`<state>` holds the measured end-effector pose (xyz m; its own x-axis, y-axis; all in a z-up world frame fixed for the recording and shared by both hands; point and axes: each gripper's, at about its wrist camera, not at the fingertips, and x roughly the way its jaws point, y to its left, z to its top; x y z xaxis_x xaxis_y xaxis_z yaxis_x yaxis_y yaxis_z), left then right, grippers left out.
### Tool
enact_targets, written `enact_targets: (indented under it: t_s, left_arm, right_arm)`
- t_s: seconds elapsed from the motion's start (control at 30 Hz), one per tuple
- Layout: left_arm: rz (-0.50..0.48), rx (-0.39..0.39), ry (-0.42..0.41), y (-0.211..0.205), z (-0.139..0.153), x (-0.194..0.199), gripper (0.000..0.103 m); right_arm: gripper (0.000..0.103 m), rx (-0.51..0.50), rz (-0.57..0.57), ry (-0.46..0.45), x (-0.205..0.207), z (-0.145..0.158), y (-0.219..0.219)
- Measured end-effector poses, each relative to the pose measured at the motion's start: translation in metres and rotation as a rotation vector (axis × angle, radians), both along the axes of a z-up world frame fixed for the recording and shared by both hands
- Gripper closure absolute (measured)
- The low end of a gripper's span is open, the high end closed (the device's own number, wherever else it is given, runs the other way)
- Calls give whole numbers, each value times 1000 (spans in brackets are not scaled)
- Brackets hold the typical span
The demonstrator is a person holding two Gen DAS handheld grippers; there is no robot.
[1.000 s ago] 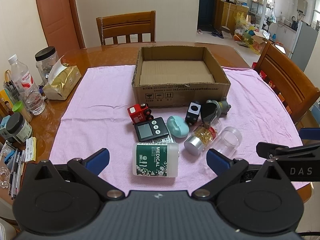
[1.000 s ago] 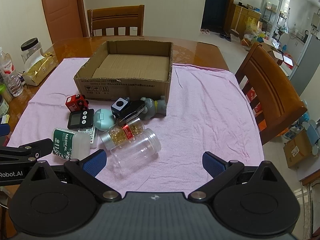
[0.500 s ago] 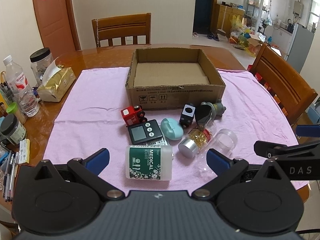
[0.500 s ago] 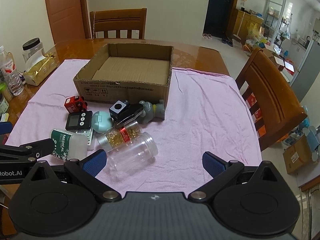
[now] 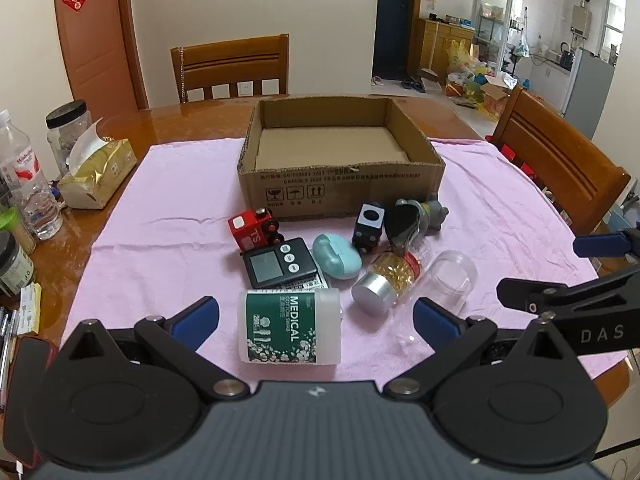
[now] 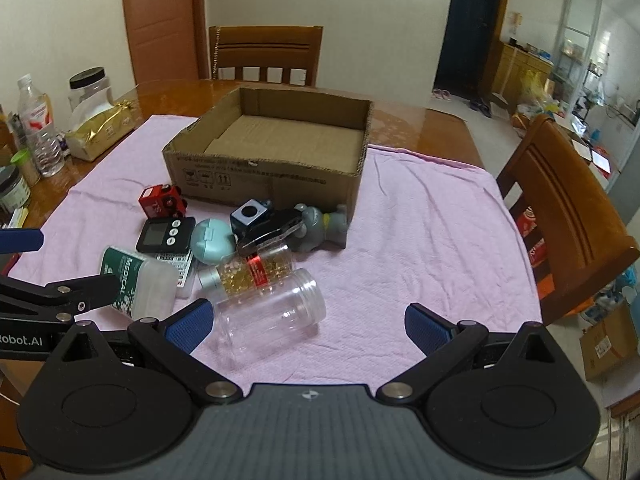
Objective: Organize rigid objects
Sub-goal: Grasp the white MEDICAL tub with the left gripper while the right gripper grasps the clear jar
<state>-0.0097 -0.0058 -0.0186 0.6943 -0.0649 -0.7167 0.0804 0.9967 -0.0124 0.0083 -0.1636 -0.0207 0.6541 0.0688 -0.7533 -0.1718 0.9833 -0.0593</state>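
An open cardboard box (image 5: 340, 184) (image 6: 264, 184) stands on a pink cloth (image 5: 160, 240). In front of it lie a red toy train (image 5: 254, 229), a black timer (image 5: 278, 267), a teal case (image 5: 335, 256), a black cube (image 5: 369, 224), a grey figure (image 5: 434, 212), a gold pill bottle (image 5: 390, 280), a clear jar (image 6: 272, 316) and a green MEDICAL bottle (image 5: 290, 330). My left gripper (image 5: 316, 318) is open and empty, just before the MEDICAL bottle. My right gripper (image 6: 308, 322) is open and empty, with the clear jar by its left finger.
A tissue pack (image 5: 98, 172), a water bottle (image 5: 28, 188) and jars (image 5: 64, 132) stand on the wooden table's left side. Wooden chairs stand behind (image 5: 232, 68) and to the right (image 5: 560, 160). The cloth right of the box (image 6: 420, 220) is bare.
Both grippers have tilted up and drawn slightly back, so the objects sit lower and nearer in view. Nothing on the cloth has moved. Both stay open.
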Motion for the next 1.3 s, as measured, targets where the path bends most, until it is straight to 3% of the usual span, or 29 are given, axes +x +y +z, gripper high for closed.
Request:
enact_targets:
  t_s: [0.37, 0.67, 1.07, 1.3]
  left_arm:
    - [30, 42, -33, 2, -41, 14, 1]
    - [76, 65, 19, 11, -83, 34, 1]
    - [72, 32, 64, 42, -90, 31, 1]
    - [24, 10, 80, 40, -99, 38, 1]
  right_arm:
    - [0, 40, 80, 18, -1, -24, 2]
    - [0, 44, 111, 53, 5, -37, 4]
    - [0, 2, 189, 87, 27, -56, 9]
    - [0, 35, 240, 78, 63, -64, 9]
